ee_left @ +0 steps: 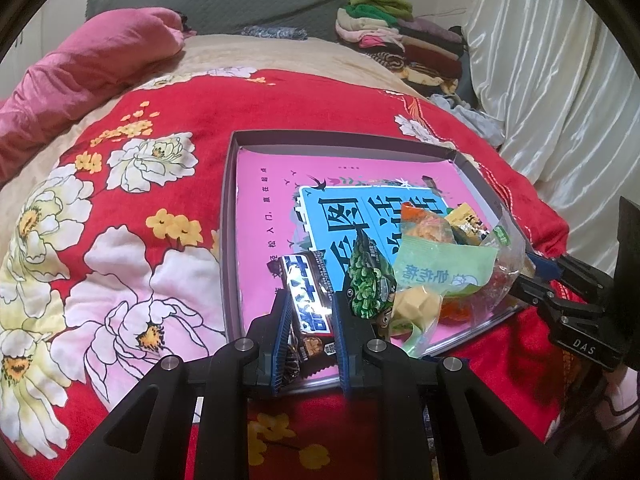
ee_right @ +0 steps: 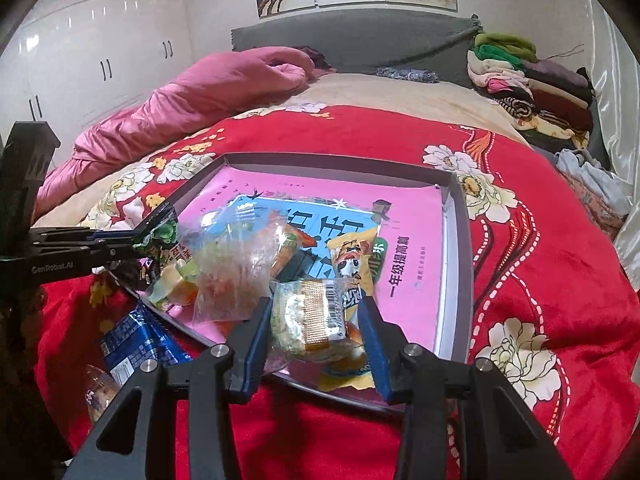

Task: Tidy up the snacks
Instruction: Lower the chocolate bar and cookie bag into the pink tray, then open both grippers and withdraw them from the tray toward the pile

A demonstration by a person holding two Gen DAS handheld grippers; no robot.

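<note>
A shallow grey box (ee_left: 228, 220) (ee_right: 460, 240) with a pink and blue book in its bottom lies on the red flowered bedspread. Several snack packets are piled at its near corner, among them a dark green one (ee_left: 368, 284), a pale green one (ee_left: 444, 268) and a yellow panda packet (ee_right: 356, 252). My left gripper (ee_left: 311, 298) (ee_right: 136, 240) is shut on a brown snack bar (ee_left: 304, 276) over the box's near edge. My right gripper (ee_right: 316, 304) (ee_left: 524, 268) is shut on a clear pastry packet (ee_right: 304, 312) with a gold barcode label, just above the pile.
A blue packet (ee_right: 136, 340) and a clear packet (ee_right: 100, 388) lie on the bedspread outside the box, near its front left edge. A pink quilt (ee_right: 200, 92) lies bunched at the far left. Folded clothes (ee_right: 532, 84) are stacked at the far right by a white curtain (ee_left: 560, 80).
</note>
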